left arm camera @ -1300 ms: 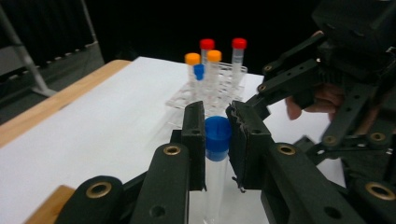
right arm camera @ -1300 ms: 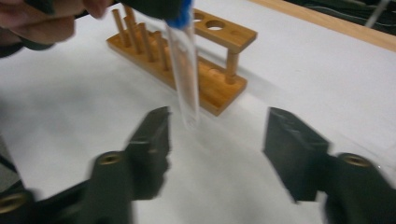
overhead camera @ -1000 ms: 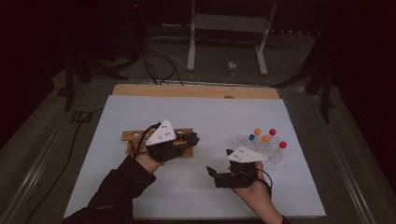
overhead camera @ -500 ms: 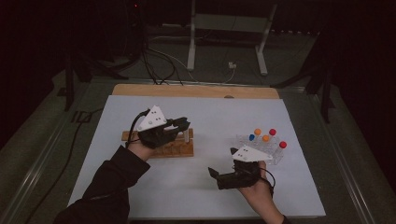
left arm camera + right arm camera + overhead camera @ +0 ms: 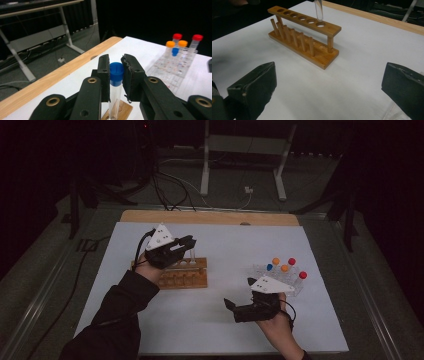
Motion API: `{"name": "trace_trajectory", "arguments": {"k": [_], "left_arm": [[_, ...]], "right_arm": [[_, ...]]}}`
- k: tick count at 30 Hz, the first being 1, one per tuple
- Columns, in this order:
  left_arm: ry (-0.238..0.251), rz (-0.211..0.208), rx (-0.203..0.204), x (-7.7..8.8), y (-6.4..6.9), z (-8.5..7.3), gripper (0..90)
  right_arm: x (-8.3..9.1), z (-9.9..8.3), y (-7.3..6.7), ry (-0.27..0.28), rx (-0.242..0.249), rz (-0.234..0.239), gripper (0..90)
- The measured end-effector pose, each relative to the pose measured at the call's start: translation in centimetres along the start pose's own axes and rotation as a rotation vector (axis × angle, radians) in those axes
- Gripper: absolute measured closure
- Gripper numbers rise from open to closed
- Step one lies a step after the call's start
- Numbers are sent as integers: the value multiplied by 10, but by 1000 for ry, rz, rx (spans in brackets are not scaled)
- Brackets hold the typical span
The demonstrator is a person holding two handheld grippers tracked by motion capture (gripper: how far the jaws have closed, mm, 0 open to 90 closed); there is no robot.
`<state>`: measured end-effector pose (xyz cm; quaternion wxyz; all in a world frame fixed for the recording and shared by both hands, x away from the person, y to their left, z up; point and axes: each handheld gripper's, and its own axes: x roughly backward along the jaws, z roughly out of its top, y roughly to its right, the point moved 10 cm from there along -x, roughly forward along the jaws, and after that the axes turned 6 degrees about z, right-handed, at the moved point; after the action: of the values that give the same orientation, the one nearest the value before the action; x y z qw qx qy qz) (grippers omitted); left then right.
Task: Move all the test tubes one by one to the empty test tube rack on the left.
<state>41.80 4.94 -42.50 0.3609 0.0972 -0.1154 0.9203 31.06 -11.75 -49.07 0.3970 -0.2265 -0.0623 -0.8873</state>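
Note:
My left gripper (image 5: pixel 189 242) (image 5: pixel 115 65) is shut on a clear test tube with a blue cap (image 5: pixel 116 71), gripping it just below the cap. It holds the tube upright over the wooden rack (image 5: pixel 186 275) (image 5: pixel 120 110). In the right gripper view the tube's rounded bottom (image 5: pixel 319 11) hangs just above the holes at the near end of the rack (image 5: pixel 304 37). My right gripper (image 5: pixel 239 293) (image 5: pixel 329 82) rests low on the white sheet, pointing at the rack. Its jaws have just been opening and stand wide with nothing between them.
A clear plastic rack (image 5: pixel 280 276) (image 5: pixel 175 68) stands right of my right hand, holding tubes with orange, red and blue caps. The white sheet (image 5: pixel 225 245) covers a wooden tabletop (image 5: pixel 210 217). A metal stand and cables lie on the floor beyond.
My left hand has carried the tube up and toward the table's far left, from in front of the rack to above it. The right hand has stayed where it was.

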Motion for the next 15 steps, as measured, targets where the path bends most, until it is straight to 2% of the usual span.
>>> {"name": "trace_trajectory", "arguments": {"k": [5, 9, 15], "left_arm": [[-18, 10, 24, -7, -3, -13, 781], [-47, -7, 37, -13, 1, -27, 781], [-72, -6, 55, -18, 3, -40, 781]], "right_arm": [[1, -1, 0, 3, 1, 1, 0], [1, -1, 0, 7, -7, 9, 0], [2, -1, 2, 11, -10, 6, 0]]}}
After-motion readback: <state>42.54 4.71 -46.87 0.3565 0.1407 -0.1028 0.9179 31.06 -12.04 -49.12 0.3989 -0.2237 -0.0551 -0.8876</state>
